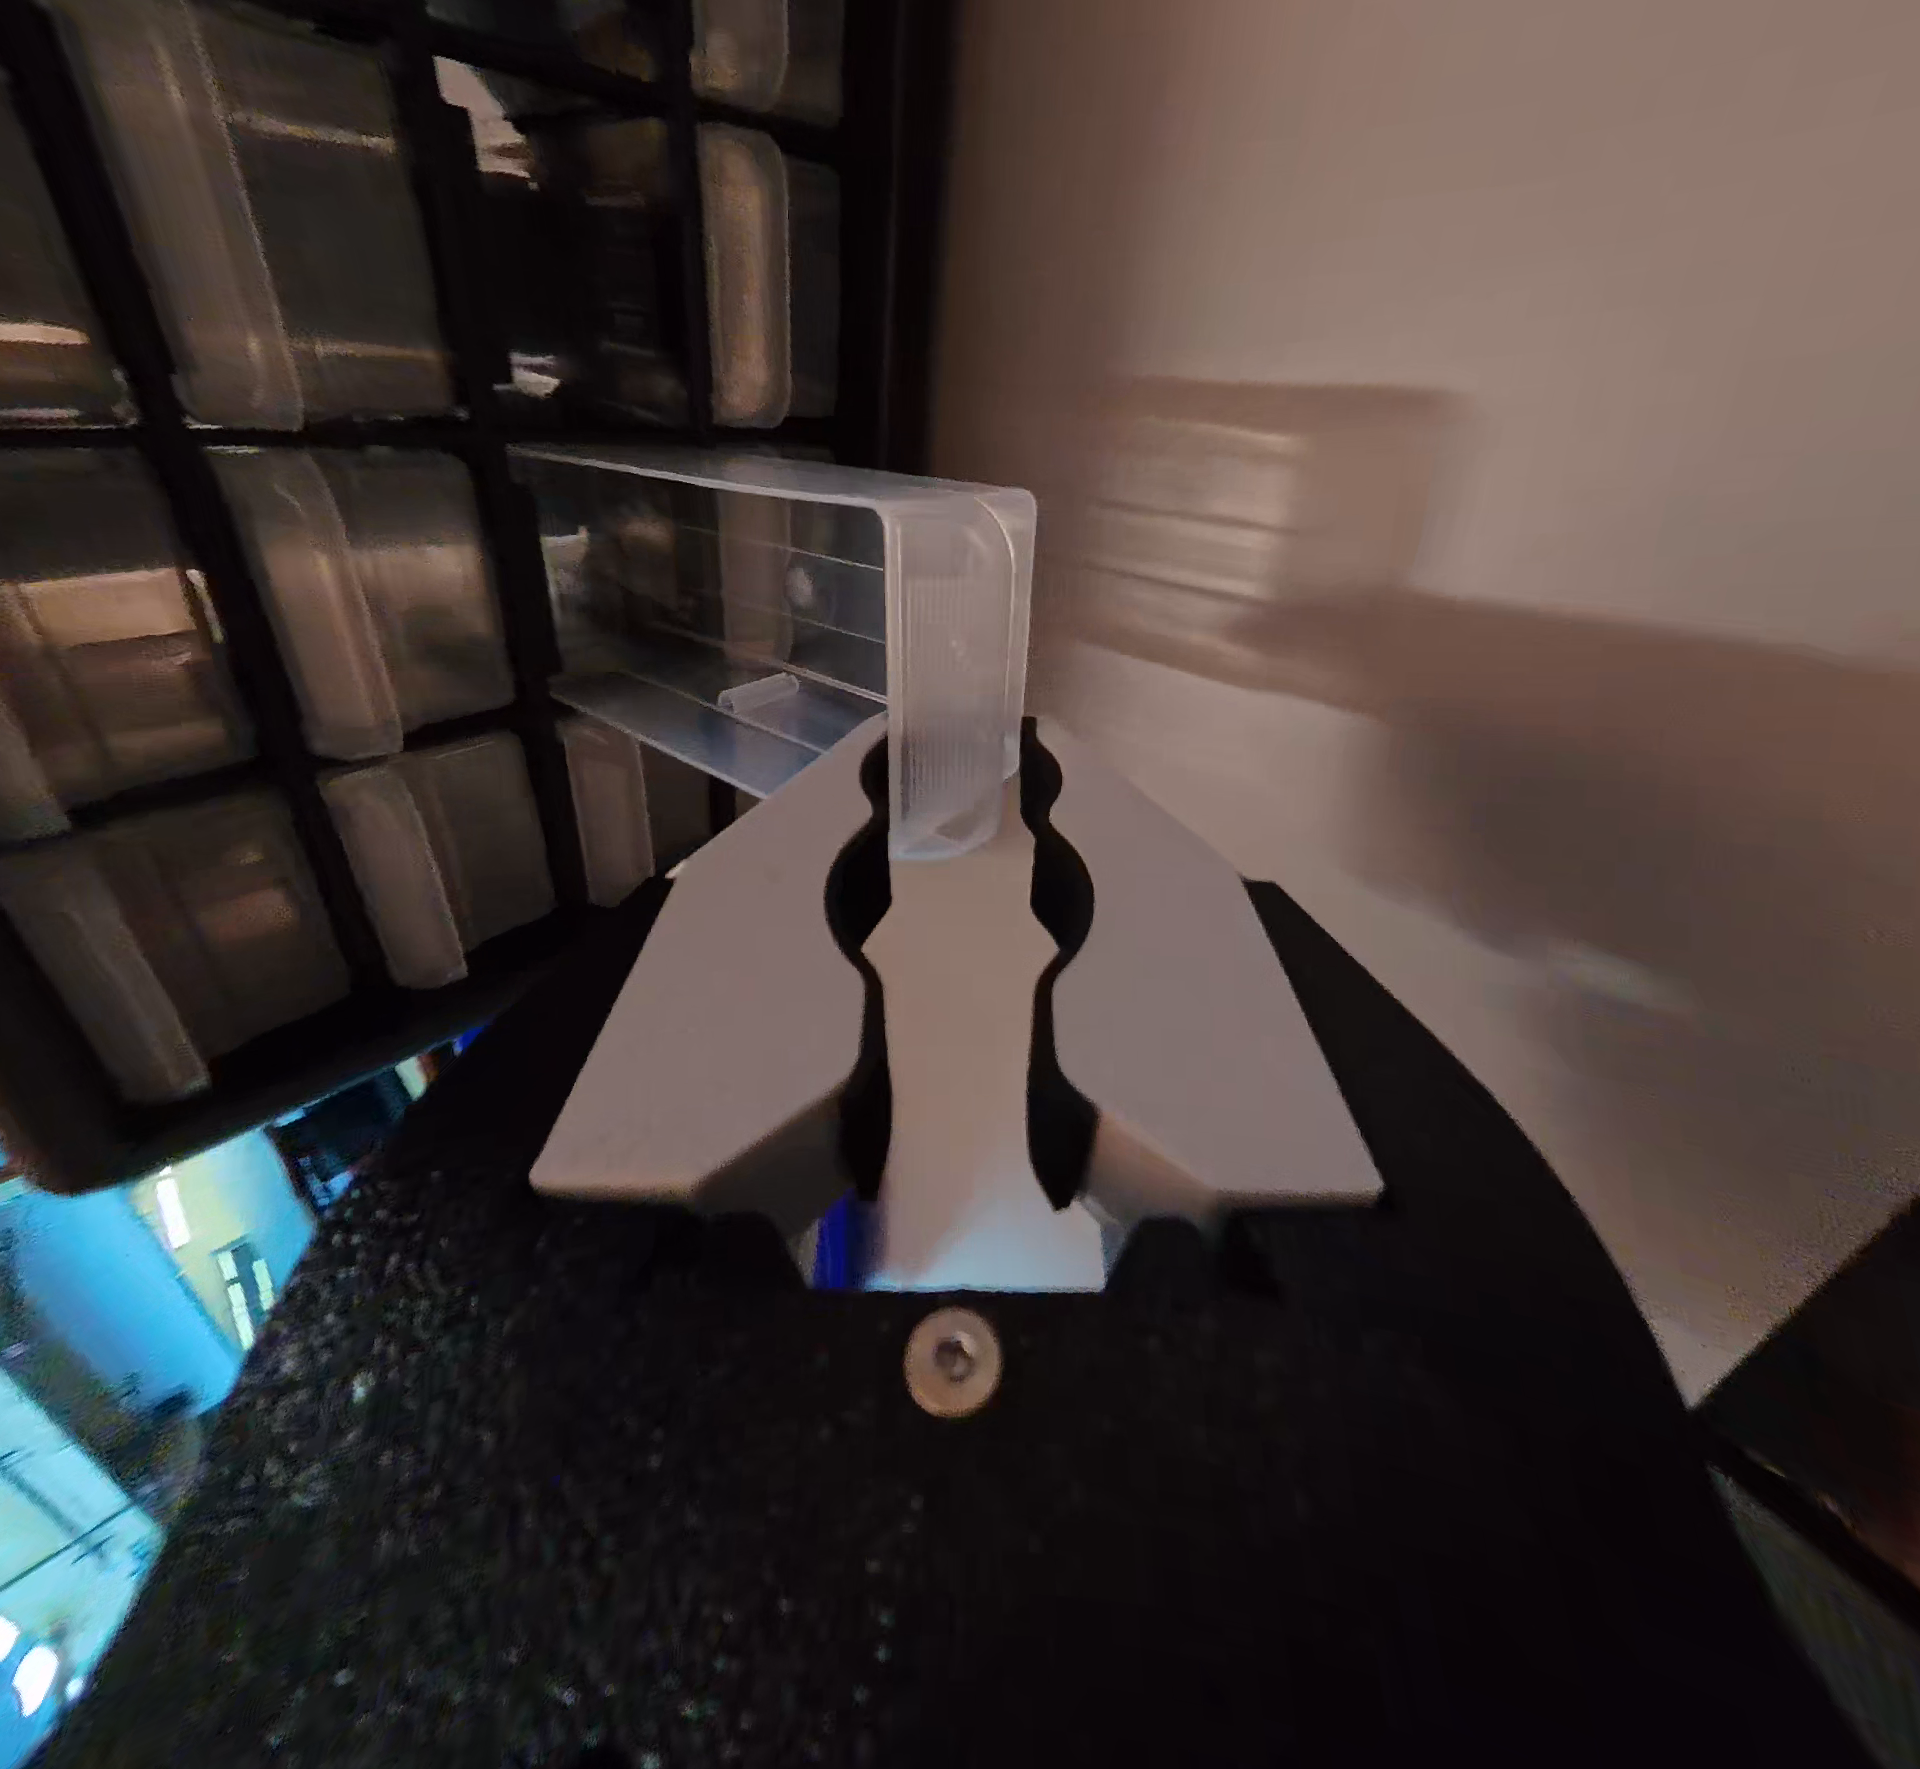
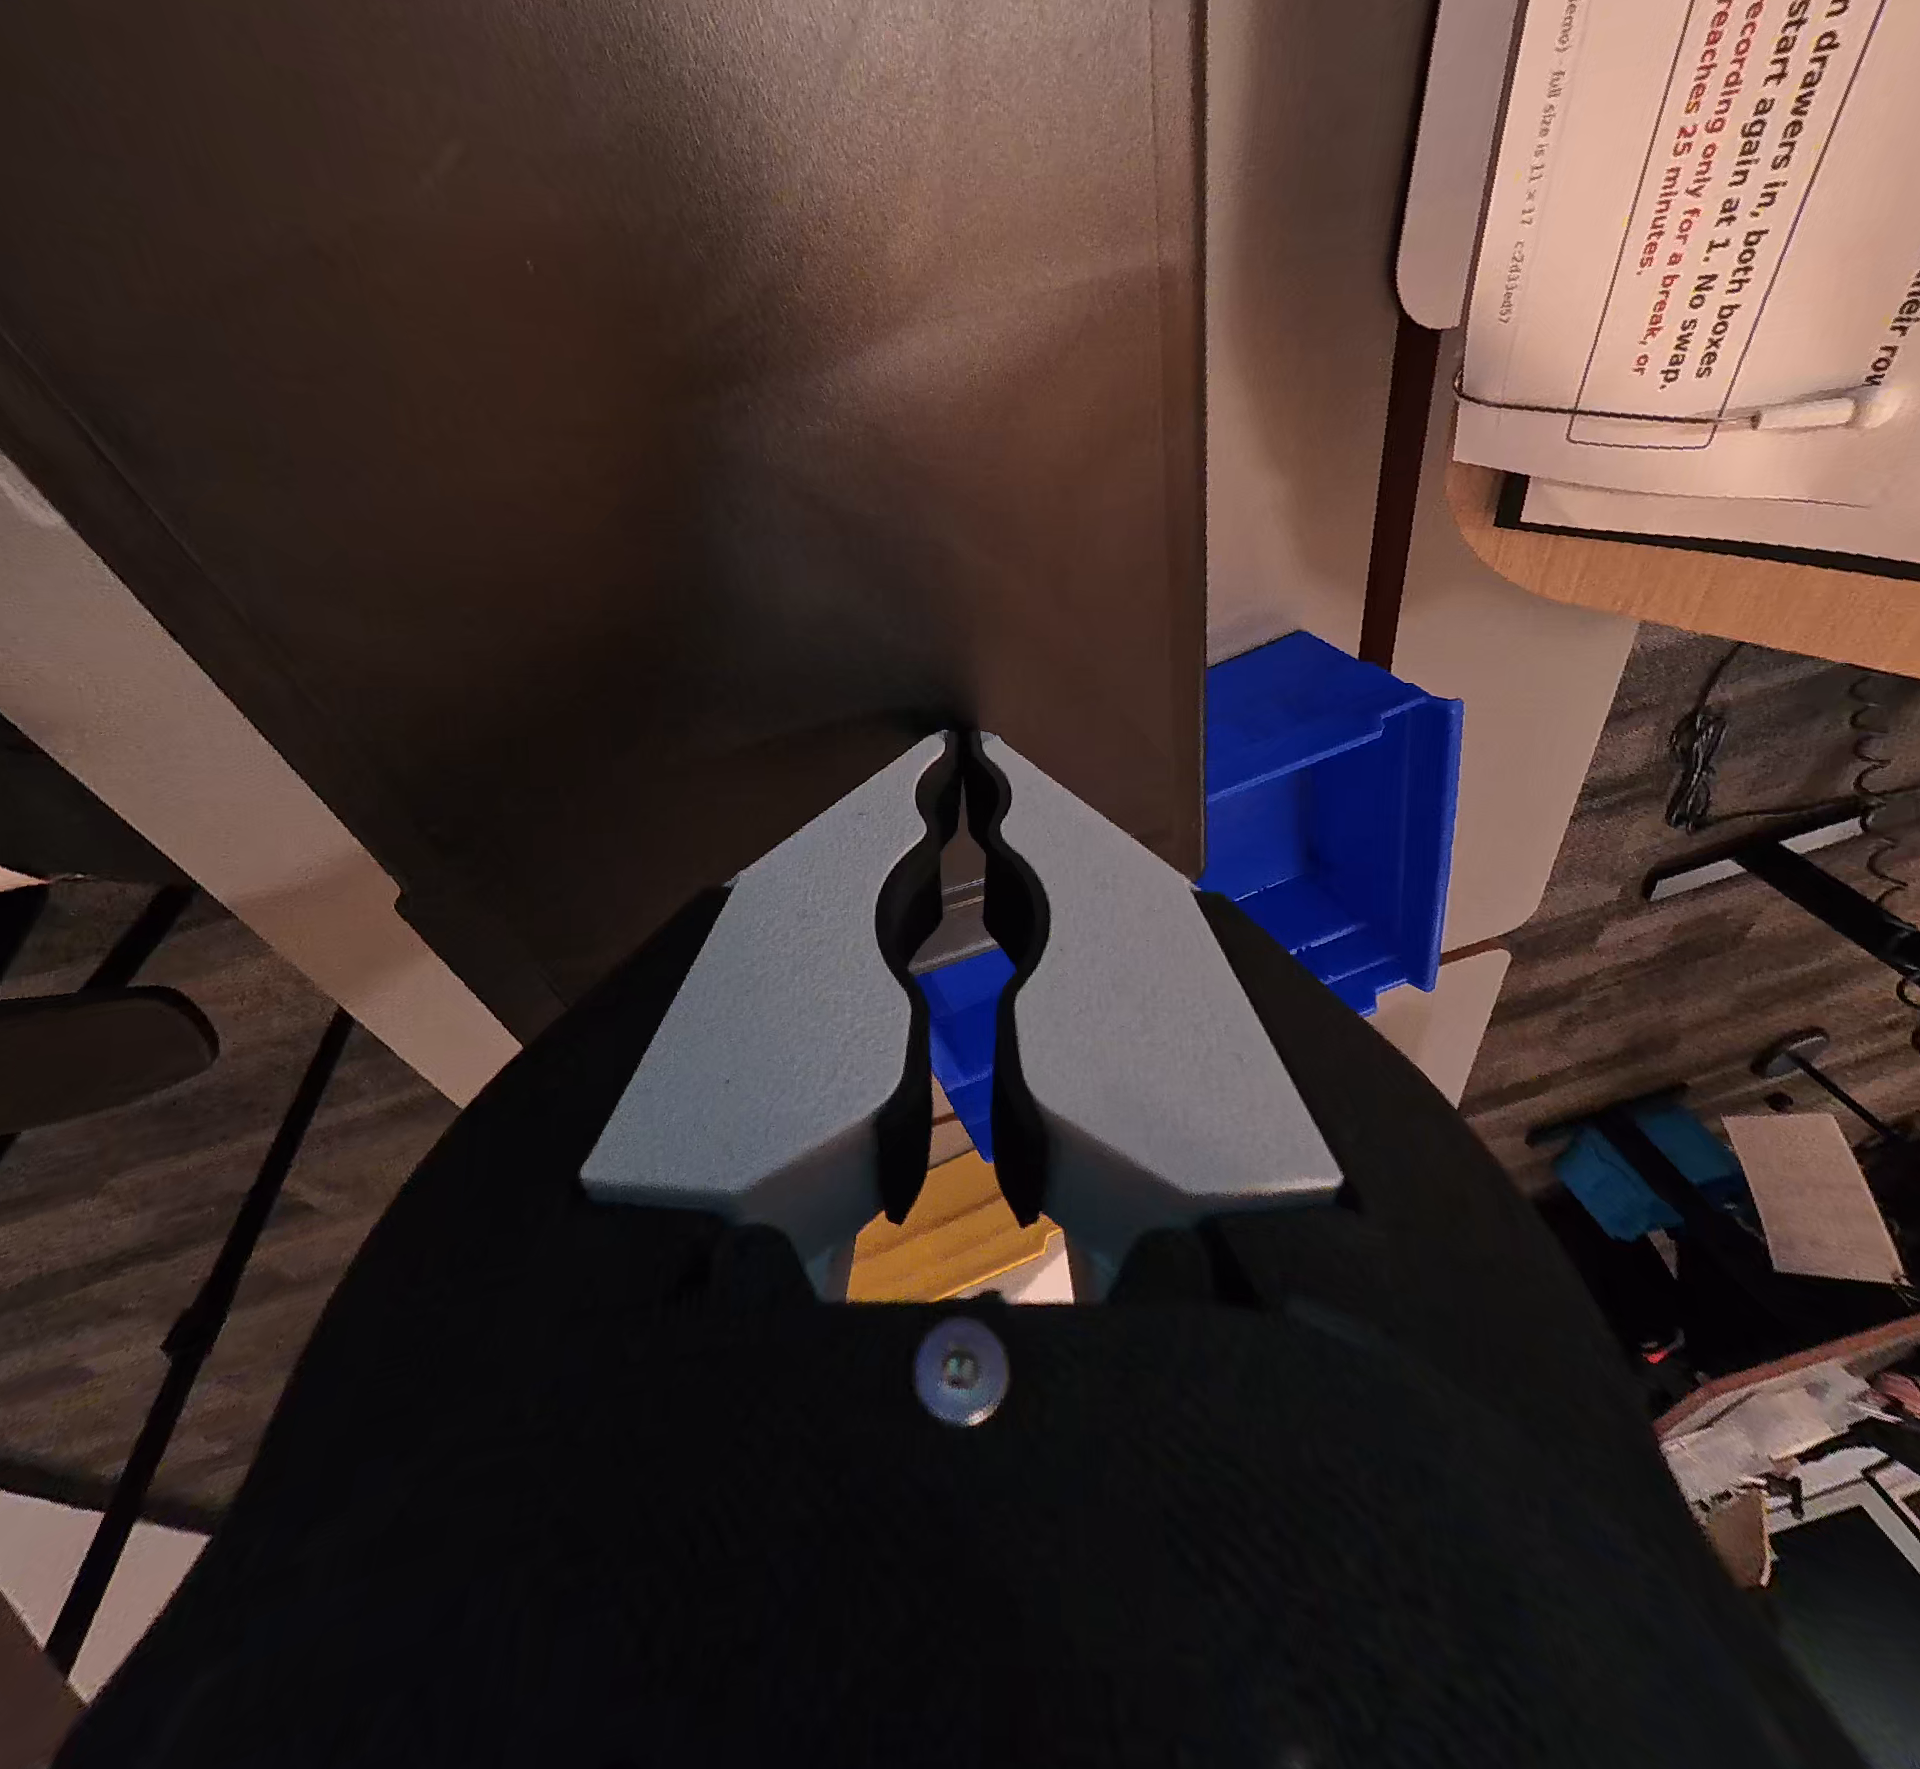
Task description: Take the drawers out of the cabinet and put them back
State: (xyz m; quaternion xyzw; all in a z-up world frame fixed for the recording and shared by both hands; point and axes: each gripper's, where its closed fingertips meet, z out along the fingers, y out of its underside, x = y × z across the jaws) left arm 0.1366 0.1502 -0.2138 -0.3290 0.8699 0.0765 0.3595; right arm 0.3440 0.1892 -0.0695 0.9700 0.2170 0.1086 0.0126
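In the left wrist view the black cabinet [image 1: 468, 431] fills the left side, its grid holding several clear drawers. One clear drawer [image 1: 727, 576] in the right column sticks partly out. My left gripper [image 1: 956, 784] is shut on the ribbed front handle [image 1: 961, 680] of that drawer. In the right wrist view my right gripper [image 2: 961, 748] is shut, and its tips press against a flat dark outer panel of the cabinet [image 2: 623, 317]. Nothing shows between its tips.
A blue plastic bin [image 2: 1340, 805] sits behind the cabinet panel, with a yellow thing [image 2: 935, 1241] below my right fingers. A printed sheet [image 2: 1662, 161] lies on a wooden board at the upper right. Cables and clutter lie on the floor [image 2: 1714, 1148]. A blurred pale box shape [image 1: 1247, 493] shows on the white surface.
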